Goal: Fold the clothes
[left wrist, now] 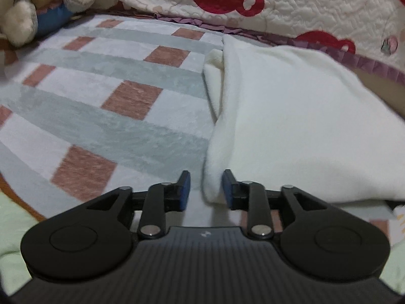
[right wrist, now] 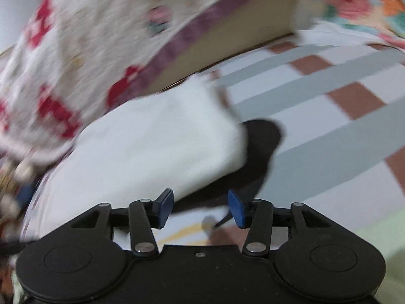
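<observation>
A folded white fleece garment [left wrist: 291, 116] lies on a checked blue, grey and brown blanket [left wrist: 106, 106]. My left gripper [left wrist: 206, 188] is open, its blue pads either side of the garment's near left corner, apart from the cloth. In the right wrist view the same white garment [right wrist: 152, 147] lies ahead and left, blurred. My right gripper [right wrist: 201, 206] is open and empty just off the garment's near edge. A black shape [right wrist: 260, 147], the other gripper's body, shows beyond the garment's right end.
A quilted cover with red bears and a purple frill [left wrist: 291, 7] runs along the back. Plush toys [left wrist: 38, 5] sit at the back left. A brown board [right wrist: 240, 43] and a floral cloth [right wrist: 359, 2] stand behind. Pale green cloth [left wrist: 12, 228] lies near.
</observation>
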The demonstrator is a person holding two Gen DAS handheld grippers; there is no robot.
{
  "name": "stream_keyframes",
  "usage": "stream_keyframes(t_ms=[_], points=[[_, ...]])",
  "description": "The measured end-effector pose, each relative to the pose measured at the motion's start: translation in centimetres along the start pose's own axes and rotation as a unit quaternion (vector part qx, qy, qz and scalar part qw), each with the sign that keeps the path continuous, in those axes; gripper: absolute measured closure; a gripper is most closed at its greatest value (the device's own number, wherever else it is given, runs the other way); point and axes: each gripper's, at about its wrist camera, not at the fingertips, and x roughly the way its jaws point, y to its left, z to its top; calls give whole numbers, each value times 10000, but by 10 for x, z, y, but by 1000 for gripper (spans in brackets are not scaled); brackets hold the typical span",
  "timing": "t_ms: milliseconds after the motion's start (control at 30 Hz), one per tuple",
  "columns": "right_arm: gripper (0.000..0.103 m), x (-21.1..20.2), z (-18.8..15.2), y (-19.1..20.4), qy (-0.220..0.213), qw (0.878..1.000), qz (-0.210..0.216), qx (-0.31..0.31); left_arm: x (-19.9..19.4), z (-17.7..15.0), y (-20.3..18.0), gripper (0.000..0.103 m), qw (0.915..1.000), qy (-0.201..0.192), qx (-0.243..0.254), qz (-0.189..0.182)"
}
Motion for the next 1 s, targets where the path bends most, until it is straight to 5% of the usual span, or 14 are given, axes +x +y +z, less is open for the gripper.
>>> stream_keyframes(t_ms=[67, 300, 433, 567, 1000], points=[[34, 0, -9, 9, 121, 9990, -151, -401, -4, 0, 1, 64, 10000, -39, 47, 48], [31, 3, -37, 40, 417, 9808, -692, -1775, -21, 11, -4, 59, 9993, -288, 30, -216], [9, 8, -42, 42, 285, 9821, -564, -1776, -38, 12, -26, 51, 9957, -621, 427, -537], [4, 15, -52, 56, 100, 9746, -838, -2076, -35, 6, -52, 44, 9897, -584, 725, -1089], [0, 17, -54, 53, -56, 9747, -819, -2077, -10, -19, -116, 36, 9777, -255, 1817, -1020]])
